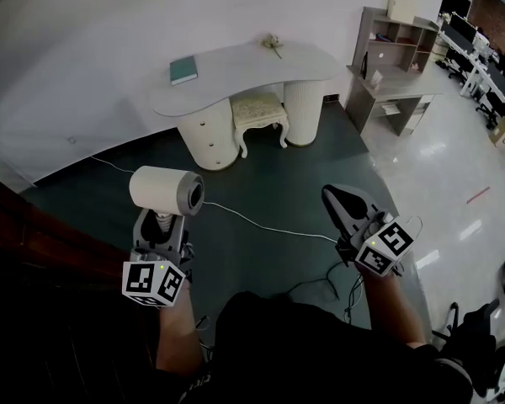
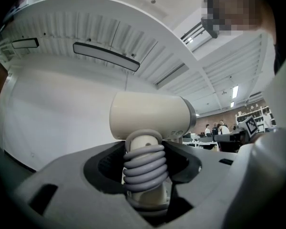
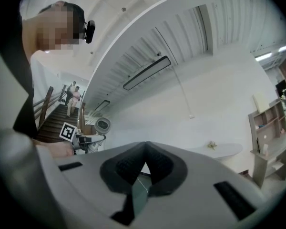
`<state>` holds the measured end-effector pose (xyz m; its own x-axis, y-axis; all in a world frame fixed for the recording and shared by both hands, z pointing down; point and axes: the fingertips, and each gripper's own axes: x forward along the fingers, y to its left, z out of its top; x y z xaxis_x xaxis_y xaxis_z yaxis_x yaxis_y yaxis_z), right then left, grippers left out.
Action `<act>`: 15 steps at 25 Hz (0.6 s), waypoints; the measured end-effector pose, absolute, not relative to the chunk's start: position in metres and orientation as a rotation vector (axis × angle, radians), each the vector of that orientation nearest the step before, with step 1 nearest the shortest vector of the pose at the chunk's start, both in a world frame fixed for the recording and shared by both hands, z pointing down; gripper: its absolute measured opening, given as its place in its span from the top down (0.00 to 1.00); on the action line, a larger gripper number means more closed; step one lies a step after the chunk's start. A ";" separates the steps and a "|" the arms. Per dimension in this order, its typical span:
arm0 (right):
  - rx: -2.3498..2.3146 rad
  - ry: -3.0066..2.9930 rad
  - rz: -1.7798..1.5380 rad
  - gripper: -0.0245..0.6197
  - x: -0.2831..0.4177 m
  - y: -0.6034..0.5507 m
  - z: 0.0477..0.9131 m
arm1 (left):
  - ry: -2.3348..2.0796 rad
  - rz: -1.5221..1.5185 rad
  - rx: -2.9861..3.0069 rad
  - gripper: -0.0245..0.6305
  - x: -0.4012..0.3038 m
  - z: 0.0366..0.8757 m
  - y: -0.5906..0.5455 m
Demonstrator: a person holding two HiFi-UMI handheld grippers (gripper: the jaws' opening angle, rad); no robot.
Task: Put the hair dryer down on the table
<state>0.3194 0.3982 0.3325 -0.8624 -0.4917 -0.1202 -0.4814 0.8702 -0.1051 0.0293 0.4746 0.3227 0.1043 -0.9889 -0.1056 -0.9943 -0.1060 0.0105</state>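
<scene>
- The cream, barrel-shaped hair dryer [image 1: 167, 192] with a grey ring at one end is held up over the dark green carpeted floor [image 1: 278, 175]. It is well apart from the white, kidney-shaped worktop [image 1: 244, 67] at the far wall.
- The left tool [image 1: 162, 224] is clenched on the dryer's handle, and the barrel lies roughly level above the jaws.
- The right tool [image 1: 335, 196] is closed with nothing gripped. It is held to the right of the dryer, apart from it.
- Between the dryer and the worktop only carpet is seen, crossed by a thin white cable [image 1: 261, 224].
- A cream upholstered stool [image 1: 259, 109] is tucked under the worktop between its two white pedestals.
- A teal book [image 1: 183, 70] lies on the worktop's left end, and a small dried sprig [image 1: 273, 45] lies at its far edge.
- A grey-brown wooden shelving desk [image 1: 396, 66] stands to the right, and a dark wooden staircase [image 1: 25, 234] is seen at the near left.
- Only in the left gripper view is a grey cord [image 2: 144, 168] seen coiled round the handle and pressed between the pads. A group of people [image 2: 219, 128] is made out far off to the right.
- Only in the right gripper view are that tool's pads seen meeting at the tips, with a narrow slit below them. The dryer is also shown there from the side, at the far left, with people on the stairs [image 3: 71, 94] behind it.
- The book and the stool are shown in the head view alone.
</scene>
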 end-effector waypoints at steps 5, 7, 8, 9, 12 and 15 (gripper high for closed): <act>-0.740 2.897 -0.158 0.95 0.327 0.393 0.339 | 2.061 0.106 -2.290 0.62 0.038 0.324 0.472; -0.736 2.904 -0.169 0.95 0.326 0.389 0.342 | 2.060 0.105 -2.291 0.62 0.038 0.325 0.469; -0.735 2.908 -0.173 0.95 0.325 0.386 0.343 | 2.060 0.106 -2.292 0.62 0.038 0.326 0.467; -0.735 2.910 -0.177 0.95 0.323 0.382 0.344 | 2.059 0.108 -2.294 0.62 0.037 0.327 0.464; -0.733 2.918 -0.174 0.95 0.316 0.372 0.344 | 2.055 0.119 -2.309 0.62 0.032 0.330 0.451; -0.739 2.928 -0.168 0.95 0.307 0.360 0.343 | 2.048 0.132 -2.323 0.62 0.024 0.333 0.435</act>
<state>0.3074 0.3604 0.3433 -0.8741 -0.4780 -0.0858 -0.4651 0.8748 -0.1355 0.0244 0.4351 0.3334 0.1233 -0.9881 -0.0916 -0.9917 -0.1261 0.0249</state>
